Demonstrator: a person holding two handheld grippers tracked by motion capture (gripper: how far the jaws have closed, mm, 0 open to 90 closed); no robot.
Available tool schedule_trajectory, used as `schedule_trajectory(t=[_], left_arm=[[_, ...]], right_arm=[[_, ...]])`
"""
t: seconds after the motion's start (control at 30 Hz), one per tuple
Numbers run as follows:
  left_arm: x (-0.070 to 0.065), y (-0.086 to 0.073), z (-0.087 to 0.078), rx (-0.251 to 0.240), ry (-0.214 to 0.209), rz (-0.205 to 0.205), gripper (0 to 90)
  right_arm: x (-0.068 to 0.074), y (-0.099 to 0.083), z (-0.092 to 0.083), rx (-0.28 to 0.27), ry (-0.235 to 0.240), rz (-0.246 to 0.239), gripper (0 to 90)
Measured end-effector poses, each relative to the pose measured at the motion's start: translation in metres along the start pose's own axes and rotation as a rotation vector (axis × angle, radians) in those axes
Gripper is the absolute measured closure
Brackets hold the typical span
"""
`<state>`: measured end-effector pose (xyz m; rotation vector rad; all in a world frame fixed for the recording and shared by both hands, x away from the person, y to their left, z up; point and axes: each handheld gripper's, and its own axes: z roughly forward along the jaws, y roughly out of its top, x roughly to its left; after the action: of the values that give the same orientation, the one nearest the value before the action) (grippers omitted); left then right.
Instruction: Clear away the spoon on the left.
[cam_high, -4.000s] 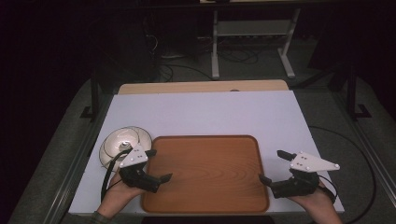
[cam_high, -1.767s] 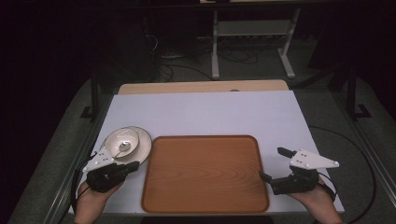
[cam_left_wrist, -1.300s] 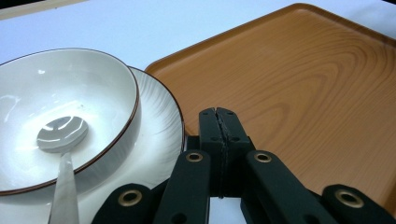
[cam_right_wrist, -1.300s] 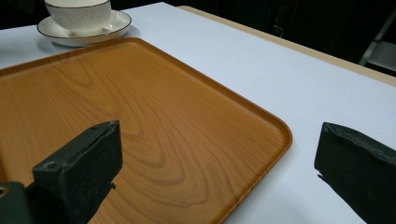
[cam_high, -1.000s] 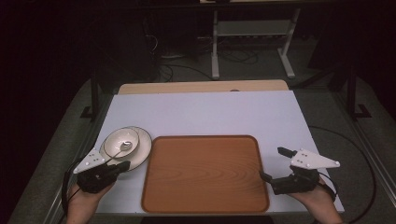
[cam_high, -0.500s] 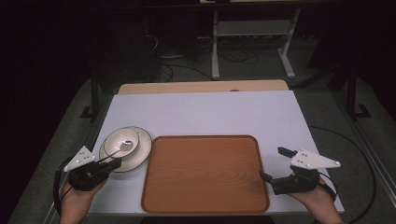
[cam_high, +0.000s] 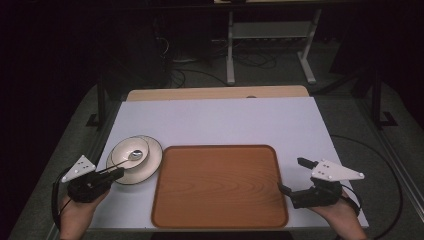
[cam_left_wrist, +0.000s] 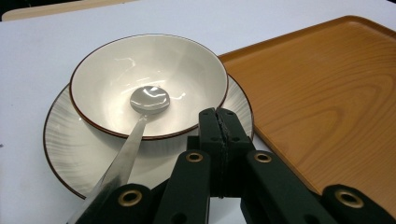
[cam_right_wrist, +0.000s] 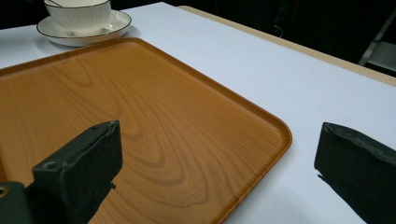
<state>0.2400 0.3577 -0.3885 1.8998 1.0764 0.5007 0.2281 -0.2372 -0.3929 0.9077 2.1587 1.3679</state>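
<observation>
We find the left gripper (cam_high: 111, 175) at the near left corner of the white surface (cam_high: 220, 120), its jaws pressed together with nothing between them, as the left gripper view confirms. The closed tips sit just in front of the saucer (cam_left_wrist: 65, 154), low and pointed toward it. We judge this posture suits an approach to the crockery stack rather than a grip in progress.

The bowl (cam_left_wrist: 149, 84) rests centred on the saucer, which keeps it stable and lets the pair be moved as one. A spoon (cam_left_wrist: 140, 116) lies in the bowl, its oval head at the bottom and its handle leaning over the rim toward the left gripper; the handle passes beside the jaws, not between them. The stack stands on the surface just left of the tray (cam_high: 220, 185), the saucer's edge at or nearly at the tray's rim.

The right gripper (cam_high: 295, 187) waits at the tray's right edge with its jaws spread wide, holding nothing.

Materials: bowl and saucer are glossy white ceramic with a thin dark rim line; the saucer shows fine radial ribbing. The spoon is polished metal. The tray is wood-grained, rectangular, with rounded corners and a raised lip, and carries nothing.
</observation>
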Motion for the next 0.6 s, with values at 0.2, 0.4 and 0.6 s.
schedule_trajectory(t=[0.2,0.4,0.6], left_arm=[[0.004,0.0,0.0,0.0,0.016,-0.01,89.7],[0.01,-0.001,-0.002,-0.003,0.03,-0.022,89.8],[0.015,-0.002,-0.004,-0.012,0.043,-0.033,89.7]], right_arm=[[0.0,0.0,0.0,0.0,0.001,-0.001,0.4],[0.0,0.0,0.0,0.001,0.001,-0.002,0.4],[0.0,0.0,0.001,0.002,0.001,-0.003,0.4]])
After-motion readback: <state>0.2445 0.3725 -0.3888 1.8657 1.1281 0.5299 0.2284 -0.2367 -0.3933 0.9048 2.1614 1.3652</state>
